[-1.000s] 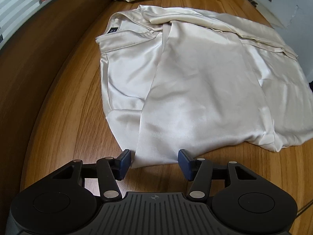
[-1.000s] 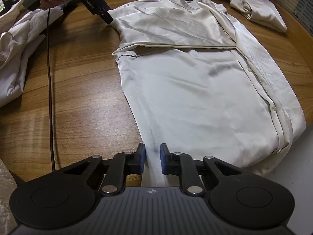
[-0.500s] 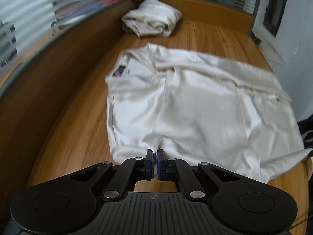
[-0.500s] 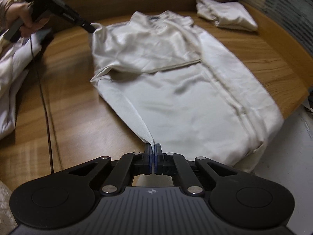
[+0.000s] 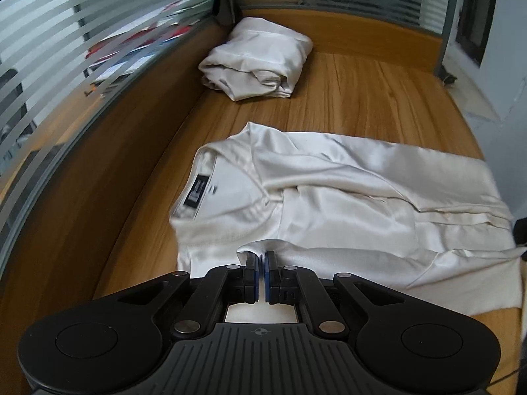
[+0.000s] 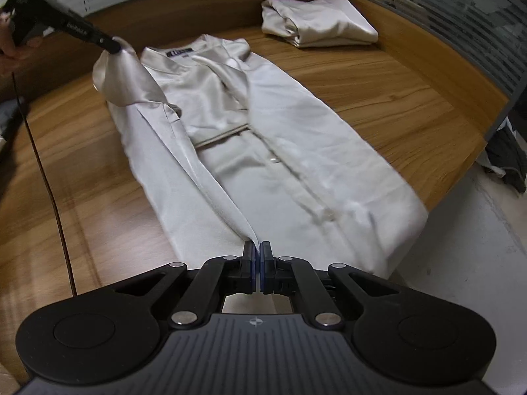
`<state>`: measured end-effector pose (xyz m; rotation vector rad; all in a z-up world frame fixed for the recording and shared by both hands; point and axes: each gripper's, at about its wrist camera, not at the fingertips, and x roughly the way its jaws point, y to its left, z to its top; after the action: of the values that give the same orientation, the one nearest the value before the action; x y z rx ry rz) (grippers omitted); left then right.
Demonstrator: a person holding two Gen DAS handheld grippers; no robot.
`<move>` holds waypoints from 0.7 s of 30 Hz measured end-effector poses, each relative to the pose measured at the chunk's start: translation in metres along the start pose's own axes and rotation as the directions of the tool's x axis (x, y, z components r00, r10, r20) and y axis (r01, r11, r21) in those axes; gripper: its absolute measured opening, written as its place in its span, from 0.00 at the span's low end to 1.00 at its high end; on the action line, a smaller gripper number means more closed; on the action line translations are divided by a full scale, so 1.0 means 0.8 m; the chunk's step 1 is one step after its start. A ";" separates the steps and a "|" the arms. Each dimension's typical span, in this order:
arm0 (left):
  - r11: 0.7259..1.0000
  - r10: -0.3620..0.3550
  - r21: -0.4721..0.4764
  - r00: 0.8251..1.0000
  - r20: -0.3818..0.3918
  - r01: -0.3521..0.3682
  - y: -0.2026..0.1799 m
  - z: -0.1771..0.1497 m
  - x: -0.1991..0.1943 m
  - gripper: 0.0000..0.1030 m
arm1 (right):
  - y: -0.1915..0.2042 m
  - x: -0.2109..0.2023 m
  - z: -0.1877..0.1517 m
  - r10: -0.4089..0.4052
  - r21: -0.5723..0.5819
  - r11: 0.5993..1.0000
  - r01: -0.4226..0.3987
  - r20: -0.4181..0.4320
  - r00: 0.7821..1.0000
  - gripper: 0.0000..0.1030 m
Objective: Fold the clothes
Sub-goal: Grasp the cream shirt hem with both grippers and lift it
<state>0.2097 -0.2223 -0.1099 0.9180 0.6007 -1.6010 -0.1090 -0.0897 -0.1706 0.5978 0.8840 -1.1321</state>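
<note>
A cream satin shirt point(image 5: 346, 210) lies on the wooden table point(image 5: 362, 98), collar and black label to the left in the left wrist view. My left gripper point(image 5: 261, 256) is shut on the shirt's shoulder edge and holds it lifted. In the right wrist view the same shirt point(image 6: 290, 151) stretches away lengthwise. My right gripper point(image 6: 257, 253) is shut on its near hem edge, raised off the table. The left gripper also shows in the right wrist view point(image 6: 113, 44), pinching the lifted shoulder fabric.
A folded cream garment point(image 5: 260, 59) lies at the far end of the table, also in the right wrist view point(image 6: 316, 21). A striped glass partition point(image 5: 82, 49) runs along the table's edge. A dark cable point(image 6: 49, 177) crosses the table at left. The table edge drops to the floor point(image 6: 461, 230) at right.
Both grippers closed on the shirt's side edge, left at the shoulder and right at the hem, and lifted it up and over toward the shirt's middle.
</note>
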 end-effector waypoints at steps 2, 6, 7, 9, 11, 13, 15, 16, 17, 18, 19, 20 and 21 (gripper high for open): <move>1.000 0.014 0.006 1.000 -0.004 -0.014 -0.003 0.013 0.012 0.05 | -0.012 0.015 0.010 -0.001 -0.013 1.000 0.001 -0.021 1.000 0.02; 0.999 0.028 0.025 0.999 -0.023 -0.028 -0.008 0.038 0.039 0.05 | -0.038 0.046 0.028 0.017 -0.001 1.000 -0.017 -0.075 0.997 0.02; 0.999 0.032 0.035 0.999 -0.034 -0.031 -0.009 0.043 0.046 0.05 | -0.045 0.053 0.032 0.027 0.007 1.000 -0.026 -0.092 0.995 0.02; 0.998 0.038 0.051 0.998 -0.058 -0.035 -0.012 0.052 0.062 0.05 | -0.059 0.065 0.038 0.046 0.032 0.999 -0.043 -0.119 0.992 0.02; 0.997 0.042 0.065 0.996 -0.083 -0.036 -0.014 0.058 0.078 0.05 | -0.069 0.074 0.042 0.058 0.049 0.997 -0.052 -0.133 0.989 0.02; 0.997 0.045 0.074 0.994 -0.102 -0.038 -0.015 0.061 0.094 0.06 | -0.076 0.082 0.045 0.067 0.058 0.997 -0.059 -0.143 0.987 0.03; 0.997 0.043 0.075 0.992 -0.117 -0.035 -0.015 0.063 0.106 0.06 | -0.079 0.087 0.045 0.076 0.060 0.996 -0.068 -0.158 0.984 0.05; 0.996 0.045 0.078 0.992 -0.121 -0.036 -0.015 0.064 0.112 0.07 | -0.080 0.090 0.045 0.078 0.060 0.996 -0.069 -0.164 0.983 0.07; 0.996 0.048 0.081 0.991 -0.124 -0.038 -0.015 0.064 0.117 0.07 | -0.080 0.090 0.044 0.074 0.058 0.996 -0.065 -0.162 0.984 0.09; 0.996 0.049 0.080 0.990 -0.129 -0.039 -0.016 0.065 0.122 0.08 | -0.080 0.089 0.043 0.069 0.053 0.997 -0.061 -0.160 0.985 0.12; 0.996 0.049 0.075 0.990 -0.129 -0.039 -0.015 0.065 0.126 0.11 | -0.080 0.089 0.042 0.064 0.048 0.997 -0.057 -0.156 0.986 0.14; 0.997 0.048 0.068 0.991 -0.127 -0.040 -0.015 0.066 0.129 0.12 | -0.079 0.087 0.042 0.060 0.043 0.998 -0.054 -0.153 0.986 0.15; 0.998 0.043 0.054 0.992 -0.118 -0.037 -0.013 0.068 0.128 0.12 | -0.080 0.085 0.043 0.060 0.043 0.998 -0.054 -0.150 0.987 0.17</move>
<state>0.1802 -0.3213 -0.1643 1.0637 0.6220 -1.5402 -0.1485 -0.1728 -0.2081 0.7444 0.9701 -1.0645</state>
